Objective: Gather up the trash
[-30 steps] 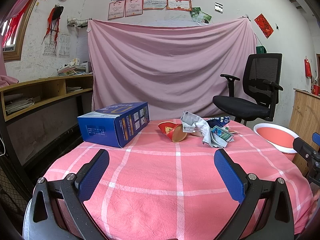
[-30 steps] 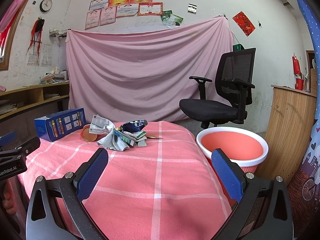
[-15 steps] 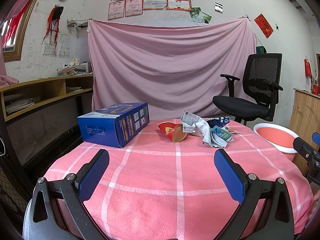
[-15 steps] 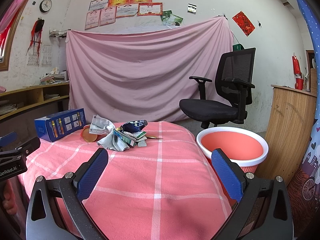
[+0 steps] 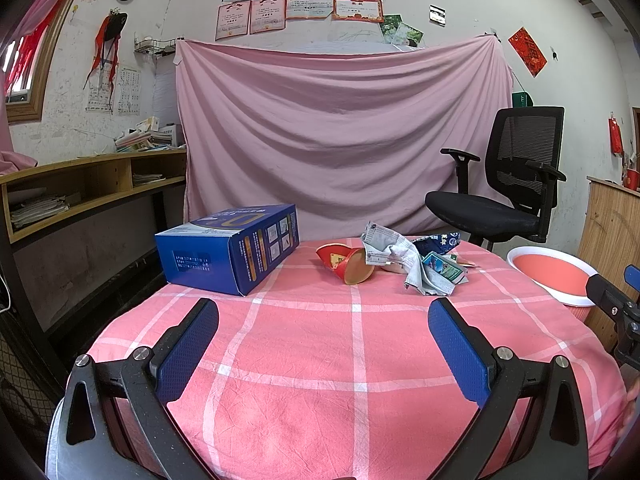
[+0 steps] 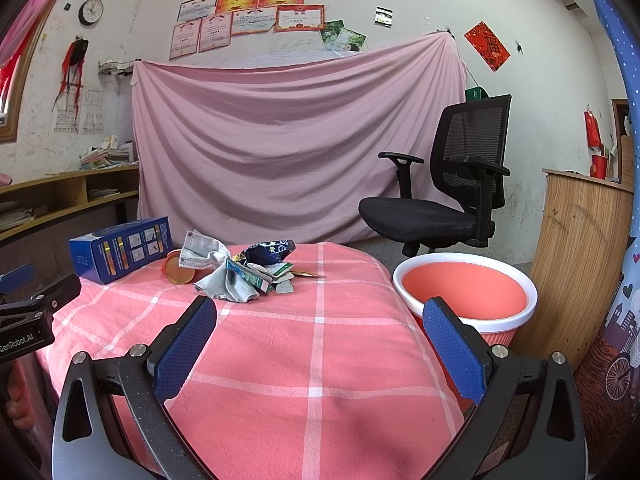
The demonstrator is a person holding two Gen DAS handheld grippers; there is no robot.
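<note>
We are standing at the near edge of the counter (image 5: 360, 360), draped in a pink checked cloth that is filling the lower half of both views, and by our judgement we are only starting the collecting: nothing is gripped yet. At the right of the right wrist view, the pink bin (image 6: 464, 292) with a white rim is sitting just beside the counter's right edge, and we are taking it for the place the trash belongs. At the centre left of the left wrist view, a blue box (image 5: 228, 248) is lying on the far part of the cloth. Right of it, near the frame's middle, the trash heap (image 5: 412, 260) is resting: a tipped red paper cup (image 5: 348, 266), a crumpled grey paper (image 5: 394, 248), a dark blue wrapper (image 6: 268, 252) and small green packets (image 6: 260, 276).

The left tongs (image 5: 324, 344) and the right tongs (image 6: 320, 344) are both gaping wide and holding nothing, well short of the heap.

Next, we are expecting to reach forward, close on one loose piece, then swing it right over the bin.
</note>
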